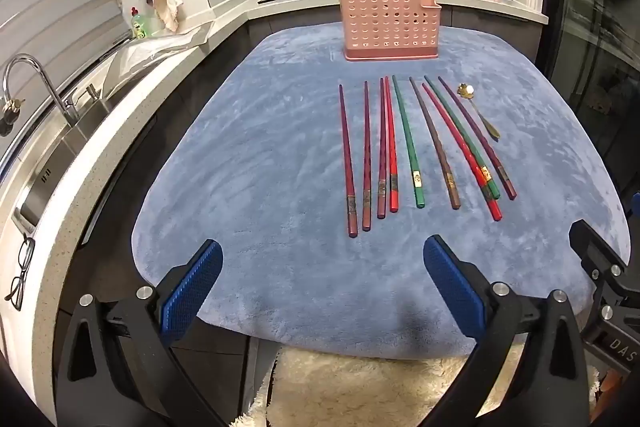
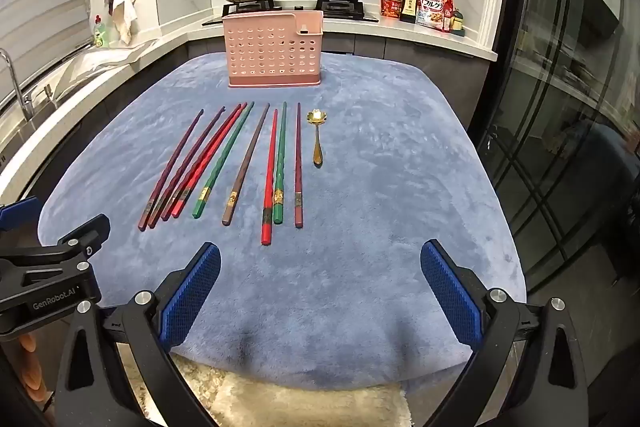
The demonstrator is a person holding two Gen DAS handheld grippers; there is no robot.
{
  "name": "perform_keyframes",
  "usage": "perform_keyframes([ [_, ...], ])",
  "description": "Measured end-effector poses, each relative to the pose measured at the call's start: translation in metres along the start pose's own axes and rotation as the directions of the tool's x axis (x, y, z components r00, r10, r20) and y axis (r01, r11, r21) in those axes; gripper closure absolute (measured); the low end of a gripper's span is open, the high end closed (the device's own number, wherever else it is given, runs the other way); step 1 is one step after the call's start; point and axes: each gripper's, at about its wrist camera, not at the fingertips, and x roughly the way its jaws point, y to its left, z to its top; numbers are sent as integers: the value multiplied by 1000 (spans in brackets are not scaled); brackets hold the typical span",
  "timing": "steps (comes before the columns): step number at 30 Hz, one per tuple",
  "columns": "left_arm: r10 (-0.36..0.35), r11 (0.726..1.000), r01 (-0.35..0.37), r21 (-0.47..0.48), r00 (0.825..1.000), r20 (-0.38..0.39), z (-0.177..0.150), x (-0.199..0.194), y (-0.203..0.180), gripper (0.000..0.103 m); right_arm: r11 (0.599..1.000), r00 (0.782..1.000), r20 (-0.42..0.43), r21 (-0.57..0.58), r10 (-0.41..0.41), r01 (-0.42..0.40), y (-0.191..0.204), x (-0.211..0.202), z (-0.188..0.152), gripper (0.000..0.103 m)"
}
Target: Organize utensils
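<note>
Chopsticks (image 2: 240, 163) and a small gold spoon (image 2: 317, 137) lie untouched on a desk (image 2: 400, 207) draped in a blue fleece cloth, as two hand-held grippers hover at its near edge with nothing between their fingers. Left hand-held gripper (image 1: 322, 289) has its blue-padded fingers (image 1: 192, 291) spread wide apart above the cloth's front hem; right hand-held gripper (image 2: 320, 291) is likewise spread and empty, just beside its partner, and both face straight down the row. Nine sticks in red, green, maroon and brown rest roughly side by side, narrow tips pointing away and decorated thick ends toward the grippers, seemingly laid out so each can be pinched at its heavier end; a few overlap or touch, which could make singling one out awkward. To their right the spoon sits apart, flower-shaped bowl farthest away. Beyond the tips, well clear of them, a pink perforated holder (image 2: 274, 51) stands upright at the far side, its open top apparently the destination. Judging by this layout, sorting has not yet begun.
</note>
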Motion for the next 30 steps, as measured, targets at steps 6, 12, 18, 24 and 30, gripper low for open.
perform_keyframes([
  [6,11,1000,-11,12,1000,2,0,2,-1,7,1000,1000,2,-2,-8,8,1,-1,0,7],
  [12,18,1000,-18,5,1000,-3,0,0,-1,7,1000,1000,4,-5,-4,4,1,0,0,7],
  [18,22,1000,-22,0,1000,-4,1,1,0,7,1000,1000,6,-5,-5,5,1,-1,1,7],
  [24,23,1000,-23,-1,1000,-4,0,1,1,7,1000,1000,7,-12,-8,8,0,1,1,7],
  [30,27,1000,-26,7,1000,-4,0,1,1,7,1000,1000,5,-10,-7,7,2,0,4,7],
])
